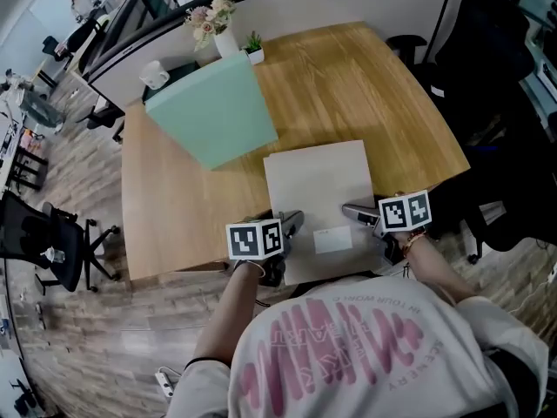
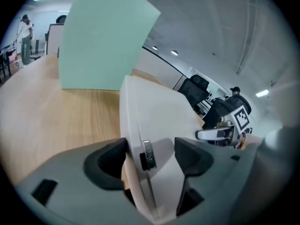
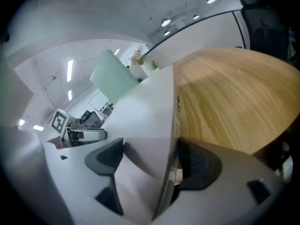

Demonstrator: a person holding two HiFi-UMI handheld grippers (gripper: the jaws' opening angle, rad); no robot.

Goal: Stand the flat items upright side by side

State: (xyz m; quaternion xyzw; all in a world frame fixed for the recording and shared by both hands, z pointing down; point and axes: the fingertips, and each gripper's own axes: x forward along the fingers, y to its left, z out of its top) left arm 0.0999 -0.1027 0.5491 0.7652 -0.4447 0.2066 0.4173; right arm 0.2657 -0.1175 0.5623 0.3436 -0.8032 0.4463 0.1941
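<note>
A white flat box [image 1: 318, 190] lies on the wooden table [image 1: 374, 94], its near end sticking out past the front edge. My left gripper [image 1: 291, 225] grips the near left corner and my right gripper [image 1: 357, 212] the near right corner. In the left gripper view the box [image 2: 154, 111] runs between the jaws of the left gripper [image 2: 150, 156]. The right gripper view shows the box edge [image 3: 145, 111] clamped in the right gripper [image 3: 150, 156]. A mint-green flat box [image 1: 213, 111] stands on edge at the back left.
A vase of flowers [image 1: 222, 24], a small potted plant [image 1: 253, 46] and a white cup [image 1: 154, 75] sit behind the green box. Black office chairs stand left [image 1: 52, 238] and right [image 1: 496, 77] of the table. Bare wood lies right of the green box.
</note>
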